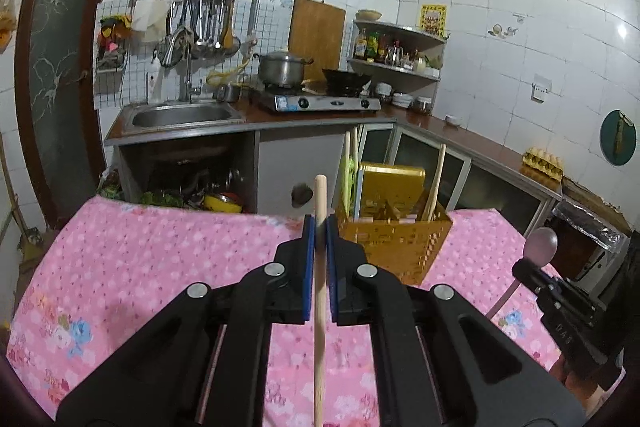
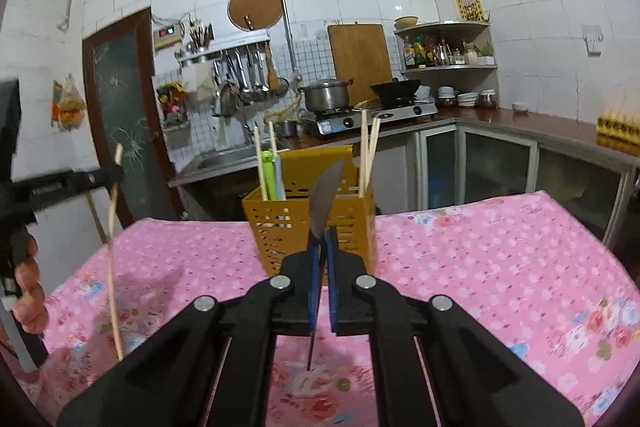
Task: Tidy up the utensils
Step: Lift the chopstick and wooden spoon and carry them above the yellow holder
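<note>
My left gripper (image 1: 320, 223) is shut on a pale wooden chopstick (image 1: 320, 291) held upright above the pink flowered tablecloth (image 1: 160, 267); it also shows in the right wrist view (image 2: 113, 247). My right gripper (image 2: 323, 233) is shut on a metal spoon (image 2: 326, 195), handle pointing down; the spoon's bowl also shows at the right of the left wrist view (image 1: 541, 243). A yellow perforated utensil basket (image 2: 288, 223) stands on the table just beyond both grippers. It holds several chopsticks (image 2: 368, 155) and a green utensil (image 2: 272, 175). The basket also shows in the left wrist view (image 1: 396, 243).
Behind the table runs a kitchen counter with a sink (image 1: 180, 115), a gas stove (image 1: 320, 101) with a pot and a wok, and corner shelves (image 1: 400, 47) with bottles. An egg tray (image 1: 542, 163) sits on the right counter. A dark door (image 1: 60, 67) is at left.
</note>
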Demonstrator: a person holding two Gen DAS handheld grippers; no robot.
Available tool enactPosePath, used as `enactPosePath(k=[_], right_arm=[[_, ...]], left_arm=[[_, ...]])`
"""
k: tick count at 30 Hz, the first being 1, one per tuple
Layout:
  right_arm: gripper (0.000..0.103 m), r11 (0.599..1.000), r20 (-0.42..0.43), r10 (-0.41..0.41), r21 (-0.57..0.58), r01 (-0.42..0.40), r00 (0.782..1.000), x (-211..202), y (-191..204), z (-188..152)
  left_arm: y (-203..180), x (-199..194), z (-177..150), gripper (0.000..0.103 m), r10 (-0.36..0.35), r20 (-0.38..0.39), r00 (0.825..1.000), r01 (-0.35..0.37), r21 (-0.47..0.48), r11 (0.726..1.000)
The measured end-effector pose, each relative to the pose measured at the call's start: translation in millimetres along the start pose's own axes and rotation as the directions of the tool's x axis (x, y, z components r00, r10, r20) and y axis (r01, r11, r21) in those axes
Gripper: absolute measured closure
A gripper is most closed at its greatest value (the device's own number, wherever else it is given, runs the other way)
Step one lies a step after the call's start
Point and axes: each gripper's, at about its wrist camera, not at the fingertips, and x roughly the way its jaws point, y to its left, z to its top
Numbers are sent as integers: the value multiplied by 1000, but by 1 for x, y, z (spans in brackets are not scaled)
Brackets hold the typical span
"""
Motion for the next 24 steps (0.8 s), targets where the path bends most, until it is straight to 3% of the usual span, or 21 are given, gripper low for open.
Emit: enactPosePath(k=[6, 12, 18, 24], right_arm=[[99, 998, -5, -23, -61, 22, 1000, 17, -4, 31], [99, 996, 27, -38, -78, 40, 999, 31, -9, 82], [99, 995, 94, -64, -71, 71, 994, 52, -6, 118], [99, 992, 172, -84, -80, 99, 981, 74, -7, 127]], left_arm=[[-12, 14, 34, 99, -4, 86, 996, 1, 35, 999], [-34, 28, 69, 99, -18, 197, 980, 6, 62, 998], [-58, 46, 94, 99, -85, 294, 952, 64, 79, 995], [-70, 71, 92, 99, -97, 389, 916, 63, 98, 993]])
